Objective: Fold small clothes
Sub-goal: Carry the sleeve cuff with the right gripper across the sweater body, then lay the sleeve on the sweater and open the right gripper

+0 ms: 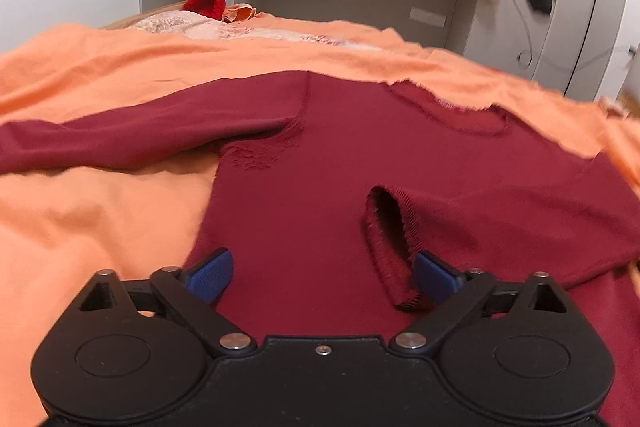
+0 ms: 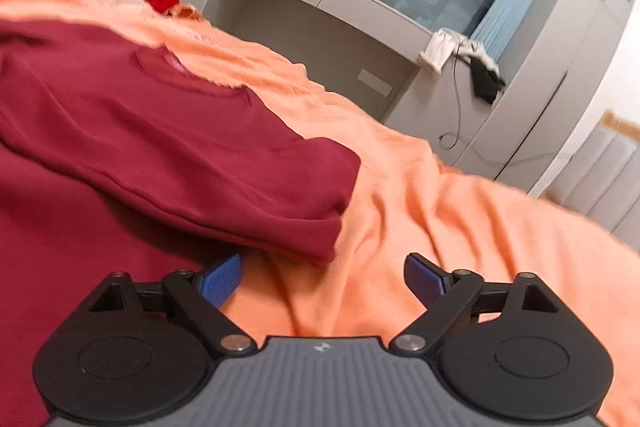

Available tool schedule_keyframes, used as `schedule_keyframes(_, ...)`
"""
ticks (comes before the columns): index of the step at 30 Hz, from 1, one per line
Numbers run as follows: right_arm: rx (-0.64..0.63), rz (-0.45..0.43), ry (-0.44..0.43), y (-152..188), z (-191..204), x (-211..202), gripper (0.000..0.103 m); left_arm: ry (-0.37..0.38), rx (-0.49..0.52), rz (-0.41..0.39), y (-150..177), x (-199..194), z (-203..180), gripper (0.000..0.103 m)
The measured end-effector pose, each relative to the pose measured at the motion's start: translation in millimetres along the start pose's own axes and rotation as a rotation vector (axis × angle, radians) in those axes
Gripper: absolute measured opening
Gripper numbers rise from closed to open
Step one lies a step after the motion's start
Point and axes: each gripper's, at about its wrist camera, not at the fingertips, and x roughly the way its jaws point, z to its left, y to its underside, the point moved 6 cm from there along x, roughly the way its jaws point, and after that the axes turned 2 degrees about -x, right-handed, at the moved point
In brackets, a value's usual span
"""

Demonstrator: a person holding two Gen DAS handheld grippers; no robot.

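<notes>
Left wrist view: we see the maroon sweater (image 1: 320,155) lying flat on the orange bedsheet (image 1: 100,211), one sleeve folded across its body. It looks soft, light and floppy, so we would pinch it at the cuff (image 1: 390,247). Left gripper (image 1: 320,277) and right gripper (image 2: 323,279) are both spread and empty. Only the right wrist view shows the folded shoulder edge (image 2: 320,227).

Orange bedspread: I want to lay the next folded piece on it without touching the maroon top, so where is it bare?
Bare orange bedspread lies right of the maroon top's folded edge, toward the grey cabinets. A second patch sits below the outstretched sleeve. Crowded: the far end, with a red knit item and patterned cloth.
</notes>
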Motion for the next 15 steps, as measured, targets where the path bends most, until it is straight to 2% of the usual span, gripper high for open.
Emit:
schedule_keyframes(2,-0.080,-0.010,0.025,-2.0,8.1,7.1,0.083,-0.018,0.023,0.019,1.9,-0.7,1.7,0.092)
schedule_keyframes(5,-0.184,-0.045,0.033,-9.2,22.8,13.9,0.068,-0.025,0.026,0.030,3.0,-3.1,3.5,0.092)
schedule_keyframes(6,-0.210,-0.051,0.035,-11.6,27.0,15.3,0.051,-0.026,0.025,0.032,2.9,-3.9,3.7,0.092)
schedule_keyframes(7,-0.226,-0.042,0.036,-11.7,29.3,15.4,0.025,-0.027,0.026,0.035,2.7,-4.6,4.0,0.091)
schedule_keyframes(8,-0.216,-0.029,0.034,-13.4,30.9,15.8,0.014,-0.027,0.027,0.038,2.4,-4.6,3.9,0.091)
schedule_keyframes(10,-0.129,-0.014,0.009,-14.0,25.1,15.4,0.008,-0.029,0.031,0.042,3.0,-5.6,3.8,0.091)
schedule_keyframes(11,-0.042,-0.003,-0.005,-13.6,17.9,13.3,0.007,-0.029,0.034,0.044,3.5,-5.7,3.8,0.091)
schedule_keyframes(15,0.440,0.088,-0.147,2.0,-14.9,11.1,0.006,-0.036,0.056,0.048,6.7,-6.0,1.2,0.091)
